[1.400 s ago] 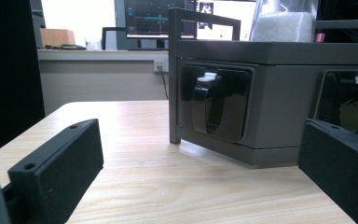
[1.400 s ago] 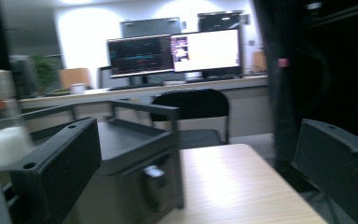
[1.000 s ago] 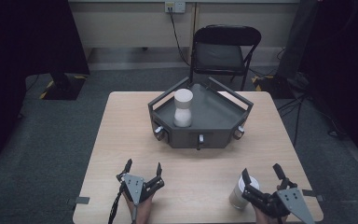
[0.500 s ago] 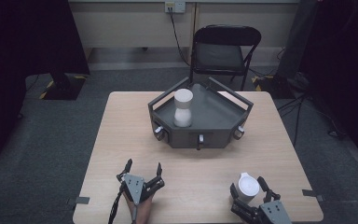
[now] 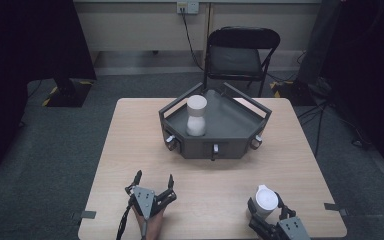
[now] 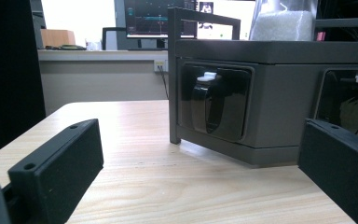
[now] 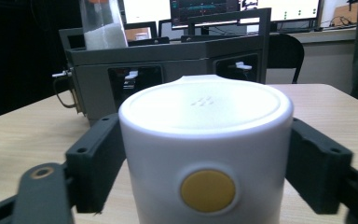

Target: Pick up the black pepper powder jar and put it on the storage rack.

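Observation:
A white lidded container (image 5: pixel 266 199) with a yellow dot on its side (image 7: pixel 208 190) stands near the table's front right corner. My right gripper (image 5: pixel 265 203) is around it, and its jaws have just been closing; both black pads (image 7: pixel 98 154) now press on its sides. At the front left my left gripper (image 5: pixel 154 177) rests low over the table, open, with nothing between its jaws (image 6: pixel 205 158). It faces the dark grey tray box (image 6: pixel 279 93).
The grey angular tray box (image 5: pixel 230 146) stands at the table's middle back, with knobs on its front walls and a white waisted bottle (image 5: pixel 197 116) standing inside. A black folding chair (image 5: pixel 242 55) is behind the table. Bare wood (image 5: pixel 130 145) lies between the grippers and the box.
The right gripper sank toward the table and its wide-open jaws came in onto the white container. The left gripper has kept still.

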Available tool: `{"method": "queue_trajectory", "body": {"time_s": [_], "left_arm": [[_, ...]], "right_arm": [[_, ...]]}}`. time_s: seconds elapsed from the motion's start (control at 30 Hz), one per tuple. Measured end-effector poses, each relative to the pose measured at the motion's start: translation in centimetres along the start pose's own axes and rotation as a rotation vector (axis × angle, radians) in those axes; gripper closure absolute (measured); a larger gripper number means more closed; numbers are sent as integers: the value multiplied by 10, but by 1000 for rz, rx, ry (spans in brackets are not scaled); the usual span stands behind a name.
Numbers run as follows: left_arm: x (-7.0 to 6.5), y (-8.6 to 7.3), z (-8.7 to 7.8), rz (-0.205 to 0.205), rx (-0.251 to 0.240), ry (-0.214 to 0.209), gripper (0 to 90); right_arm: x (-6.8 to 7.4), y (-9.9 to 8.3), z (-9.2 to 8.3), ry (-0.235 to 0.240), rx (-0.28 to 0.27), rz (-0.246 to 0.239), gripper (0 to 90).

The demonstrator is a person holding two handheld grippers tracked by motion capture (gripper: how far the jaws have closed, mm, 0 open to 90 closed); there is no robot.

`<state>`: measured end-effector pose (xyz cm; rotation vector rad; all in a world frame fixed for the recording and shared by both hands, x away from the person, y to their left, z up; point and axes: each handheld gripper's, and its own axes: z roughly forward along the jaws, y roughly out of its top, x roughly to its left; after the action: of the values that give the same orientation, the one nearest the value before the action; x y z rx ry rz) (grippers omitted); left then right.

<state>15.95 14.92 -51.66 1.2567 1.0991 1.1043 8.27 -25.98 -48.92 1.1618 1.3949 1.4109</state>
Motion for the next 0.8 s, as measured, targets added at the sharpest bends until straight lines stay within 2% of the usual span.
{"method": "queue_trajectory", "body": {"time_s": [0.13, 0.57, 0.8], "left_arm": [[0, 0, 0, 1, 0, 0, 1], [0, 0, 0, 3, 0, 1, 1], [0, 0, 0, 3, 0, 1, 1]], "right_arm": [[1, 1, -1, -9, 7, -17, 285], [2, 6, -1, -13, 26, -41, 296], [0, 8, -1, -9, 32, -35, 297]]}}
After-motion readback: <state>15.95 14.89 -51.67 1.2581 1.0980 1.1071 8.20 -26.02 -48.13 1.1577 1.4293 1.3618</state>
